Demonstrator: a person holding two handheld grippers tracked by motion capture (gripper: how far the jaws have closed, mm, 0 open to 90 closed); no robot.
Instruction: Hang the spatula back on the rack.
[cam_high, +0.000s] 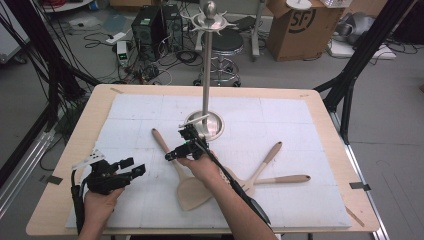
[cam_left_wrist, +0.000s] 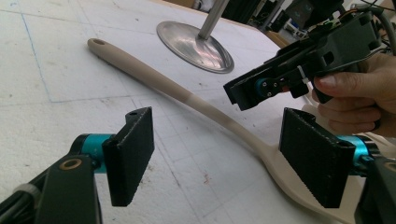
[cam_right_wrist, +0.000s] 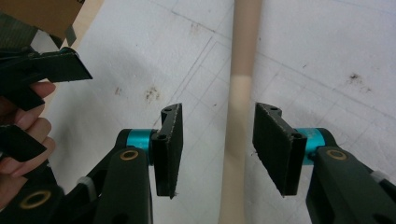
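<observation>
Progress: the right gripper (cam_right_wrist: 217, 149) hovers above the wooden spatula (cam_high: 180, 170), jaws spread on either side of its handle; the grasp is not yet made, and lifting is left.
Left gripper (cam_left_wrist: 224, 158): jaws spread wide, holding nothing, low over the counter (cam_high: 300, 125).
Spatula look: pale beige, long slim handle with a hole at its end, broad flat blade.
Spatula place: flat on the counter, near the metal stand (cam_high: 206, 75).

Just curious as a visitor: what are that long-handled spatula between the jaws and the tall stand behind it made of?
The spatula looks like wood or bamboo: pale beige, matte, with a colour step along the handle; smooth plastic is possible. The stand looks like polished metal, since its round base is silvery and reflective.
</observation>
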